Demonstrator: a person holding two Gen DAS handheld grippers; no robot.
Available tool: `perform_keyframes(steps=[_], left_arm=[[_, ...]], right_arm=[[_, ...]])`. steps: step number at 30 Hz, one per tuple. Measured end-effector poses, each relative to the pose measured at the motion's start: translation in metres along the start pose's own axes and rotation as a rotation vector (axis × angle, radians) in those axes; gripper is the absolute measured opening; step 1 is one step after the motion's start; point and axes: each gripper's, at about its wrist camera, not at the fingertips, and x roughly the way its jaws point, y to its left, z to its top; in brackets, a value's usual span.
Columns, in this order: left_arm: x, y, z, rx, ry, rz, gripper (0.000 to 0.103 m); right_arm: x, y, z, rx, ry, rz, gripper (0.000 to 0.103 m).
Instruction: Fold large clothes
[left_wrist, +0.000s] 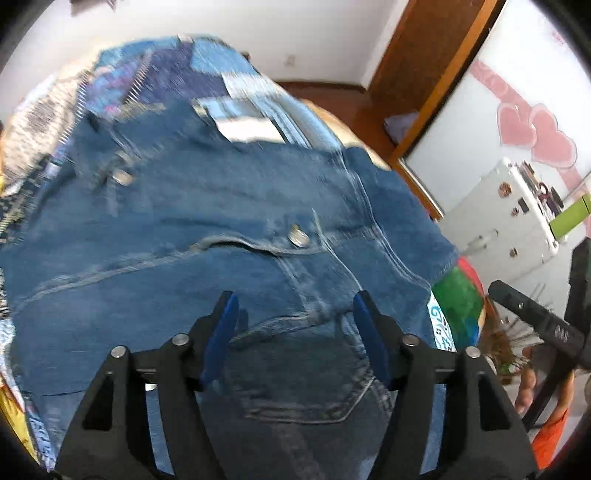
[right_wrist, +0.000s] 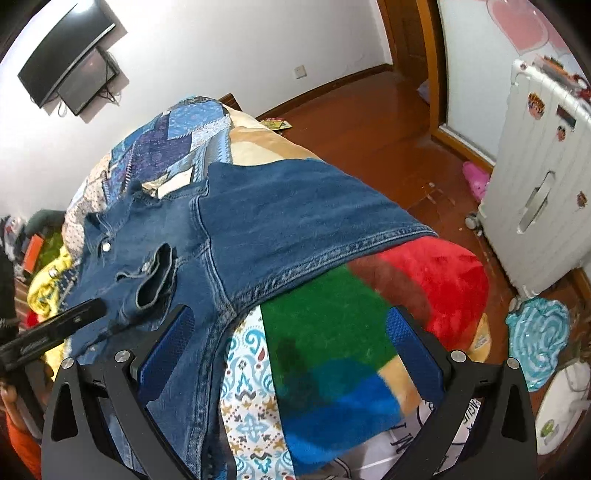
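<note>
Blue-padded, my left gripper (left_wrist: 295, 314) and right gripper (right_wrist: 291, 332) both gape, gripping nothing. One blue denim jacket (left_wrist: 221, 229) lies spread beneath them on one patchwork-quilted bed (right_wrist: 177, 136), two metal snap buttons (left_wrist: 298, 236) showing.

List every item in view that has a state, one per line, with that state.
denim jacket: spread over the bed, not yet folded
chest pocket flap: lifted open, unsnapped
left gripper: open, holding nothing, over the jacket
right gripper: open, holding nothing, at the jacket's hem
wall screen: dark, off
white suitcase: upright, shut
colourful blanket: lying under the jacket
</note>
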Motion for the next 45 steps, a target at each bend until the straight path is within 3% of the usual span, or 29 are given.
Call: perform_keyframes(steps=[3, 7, 12, 18, 21, 25, 27, 29, 32, 38, 45], left_arm=[[-0.016, 0.015, -0.002, -0.018, -0.066, 0.074, 0.081], [-0.024, 0.037, -0.009, -0.048, -0.099, 0.164, 0.083], [-0.032, 0.067, -0.026, -0.128, -0.091, 0.193, 0.083], [-0.037, 0.094, -0.048, -0.228, -0.081, 0.21, 0.083], [-0.036, 0.102, -0.054, -0.248, -0.072, 0.219, 0.083], [-0.036, 0.108, -0.056, -0.268, -0.063, 0.227, 0.083], [-0.037, 0.109, -0.056, -0.271, -0.067, 0.223, 0.083], [-0.037, 0.108, -0.055, -0.269, -0.07, 0.212, 0.083], [-0.037, 0.105, -0.054, -0.255, -0.069, 0.208, 0.083], [-0.045, 0.105, -0.054, -0.251, -0.091, 0.195, 0.083], [-0.069, 0.11, -0.06, -0.259, -0.146, 0.185, 0.083]], right_arm=[[0.008, -0.013, 0.009, 0.036, 0.032, 0.043, 0.103], [0.027, -0.03, 0.015, 0.094, 0.085, 0.082, 0.103], [0.051, -0.05, 0.022, 0.174, 0.125, 0.129, 0.102], [0.079, -0.078, 0.037, 0.31, 0.132, 0.203, 0.089], [0.094, -0.091, 0.045, 0.353, 0.104, 0.173, 0.084], [0.107, -0.095, 0.054, 0.386, 0.091, 0.088, 0.069], [0.107, -0.093, 0.059, 0.392, 0.078, 0.044, 0.057], [0.103, -0.094, 0.063, 0.402, 0.054, 0.0, 0.028], [0.086, -0.096, 0.068, 0.413, -0.015, 0.001, 0.016], [0.039, -0.067, 0.092, 0.32, -0.129, 0.053, 0.011], [-0.03, 0.031, 0.121, 0.068, -0.243, 0.15, 0.011]])
